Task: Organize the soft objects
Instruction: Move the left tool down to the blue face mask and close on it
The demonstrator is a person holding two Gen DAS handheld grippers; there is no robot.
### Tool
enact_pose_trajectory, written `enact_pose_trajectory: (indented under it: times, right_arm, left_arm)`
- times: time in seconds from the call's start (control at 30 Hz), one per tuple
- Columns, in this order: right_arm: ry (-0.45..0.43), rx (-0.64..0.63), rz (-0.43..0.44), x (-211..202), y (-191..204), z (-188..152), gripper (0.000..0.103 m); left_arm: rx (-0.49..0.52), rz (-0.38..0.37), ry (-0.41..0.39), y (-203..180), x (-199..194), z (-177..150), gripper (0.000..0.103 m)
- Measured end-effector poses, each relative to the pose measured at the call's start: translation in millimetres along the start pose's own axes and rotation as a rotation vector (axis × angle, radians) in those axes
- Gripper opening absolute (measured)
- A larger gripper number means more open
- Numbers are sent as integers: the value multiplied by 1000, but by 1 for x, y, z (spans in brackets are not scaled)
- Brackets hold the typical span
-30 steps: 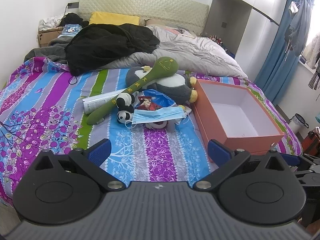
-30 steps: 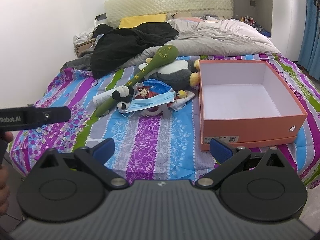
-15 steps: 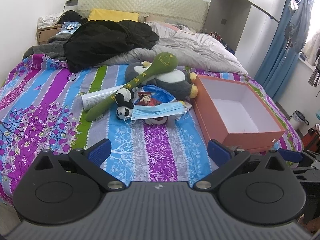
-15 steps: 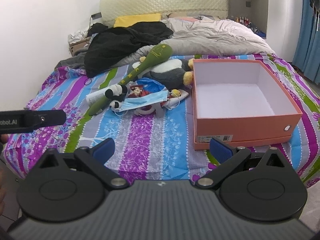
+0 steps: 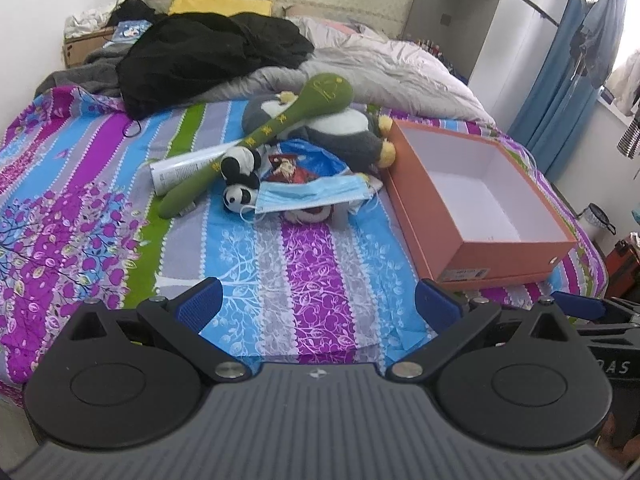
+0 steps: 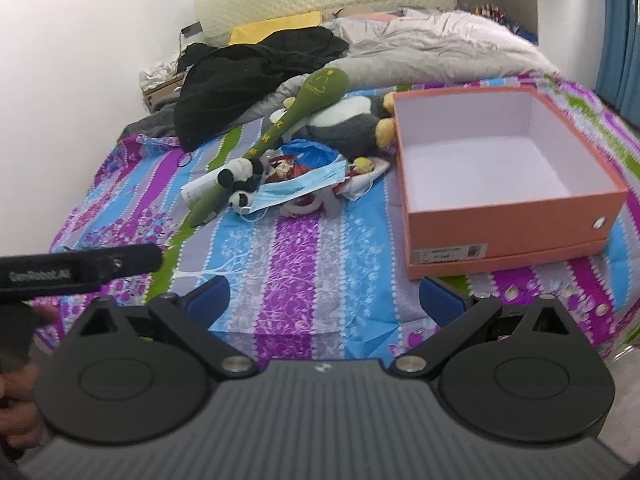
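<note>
Soft toys lie heaped mid-bed on the striped sheet, and none is in the box yet. Furthest left in the heap is a white tube, smooth and probably hard, partly under a long green plush club with a round head and yellow lettering down its shaft. Its handle end rests on the sheet; its head leans on a large grey and white plush penguin with yellow feet. Against the club's shaft sits a small panda, black and white, fuzzy. Beside it a pleated blue face mask drapes over a crinkled blue bag and some red and white items I cannot identify. Touching the penguin's feet, to the right, stands the orange cardboard box, rectangular, lid off, white inside, with nothing in it.

The left gripper hangs over the near edge of the bed, jaws wide apart and holding nothing. The right gripper does likewise in front of the box, jaws also spread and bare.

The step in hand looks like the first reach. The panda seems the easiest start: small, on top, free at the near side. Pinching its body rather than an ear should keep it from swinging. The mask is thin and may snag by its loops, so lifting it separately seems wise. The club is long; it may need to lie diagonally in the box.
</note>
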State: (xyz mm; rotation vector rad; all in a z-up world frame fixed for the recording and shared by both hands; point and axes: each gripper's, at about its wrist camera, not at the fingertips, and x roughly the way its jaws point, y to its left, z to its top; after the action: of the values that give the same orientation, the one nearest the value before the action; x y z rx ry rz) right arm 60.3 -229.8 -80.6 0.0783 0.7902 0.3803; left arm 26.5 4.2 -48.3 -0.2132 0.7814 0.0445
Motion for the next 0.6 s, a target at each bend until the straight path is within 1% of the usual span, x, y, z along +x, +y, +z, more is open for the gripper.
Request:
enact_pose_trajectory:
  times: [0.07,0.13,0.2,0.27,0.33,0.47,0.6]
  right_arm:
    - [10,-3,-16,6,-1,0,102]
    - [15,-7,-11,12,-1,1,96]
    - [18,-4,-12,17,-3,3,95]
    - [17,-13,-10,24,-2,5,83]
    - [19,-23,-16,31,-1,7,77]
    - [31,-16,6,49,1,12,75]
    - [35,12,50,69,0,19,75]
  left_arm:
    - [-10,-12,16,2,8,-1,103]
    - [-29,-29,34,6,17,-1,103]
    - [-32,-27,46,9,25,-1,103]
    - [-30,-17,56,10,33,0,103]
    - [-31,-15,67,13,42,2,103]
    - [-32,-6,84,21,61,6,103]
    - [-26,2,112,28,86,11,103]
